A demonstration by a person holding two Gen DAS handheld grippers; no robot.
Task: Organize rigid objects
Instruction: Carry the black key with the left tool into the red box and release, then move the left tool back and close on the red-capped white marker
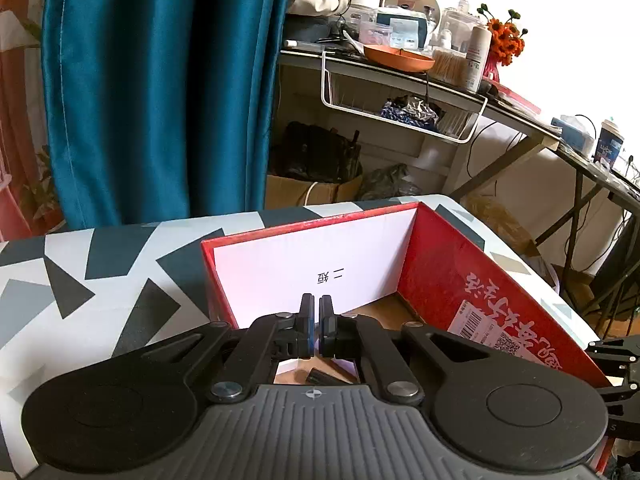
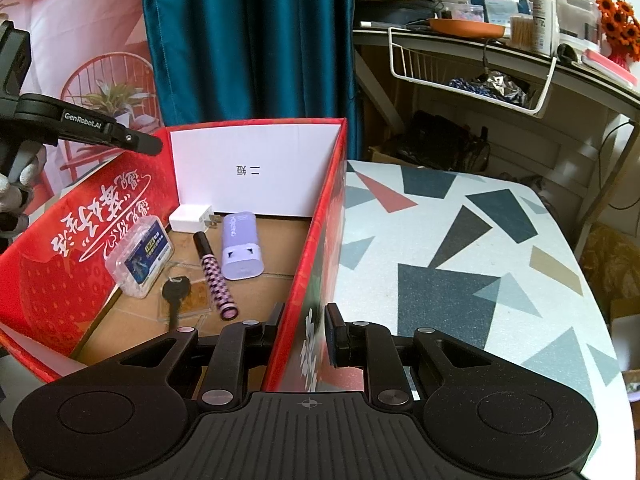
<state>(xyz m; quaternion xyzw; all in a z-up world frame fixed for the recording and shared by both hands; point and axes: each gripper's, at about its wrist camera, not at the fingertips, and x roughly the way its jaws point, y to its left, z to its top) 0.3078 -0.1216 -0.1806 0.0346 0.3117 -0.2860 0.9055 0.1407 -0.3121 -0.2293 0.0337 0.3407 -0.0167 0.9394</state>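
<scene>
Sorting stage, late, as judged from both wrist views. Red cardboard box [image 2: 100,216] with a white paper divider [image 2: 256,172] stands on the table [image 2: 460,272], which wears a cloth of grey, white and dark triangles. Five rigid objects lie on the box floor at centre left of the right wrist view: white plug charger [image 2: 191,218], lilac rounded power bank [image 2: 242,246], pink-and-black checked pen [image 2: 215,276], clear plastic case with a blue label [image 2: 140,258], and black key [image 2: 175,294] resting on a flat transparent tile [image 2: 196,300].

Right gripper [image 2: 306,334]: fingers set narrow, straddling the right-hand wall of the box, one inside and one outside; the wall appears pinched, steadying the box.

Left gripper [image 1: 316,330]: fingers pressed together with nothing between them, held over the box interior and facing the divider. In the right wrist view it enters at upper left, borne by a gloved hand [image 2: 16,192].

No loose object shows on the visible cloth, so the placing appears largely done; whether items remain outside both frames cannot be told.
</scene>
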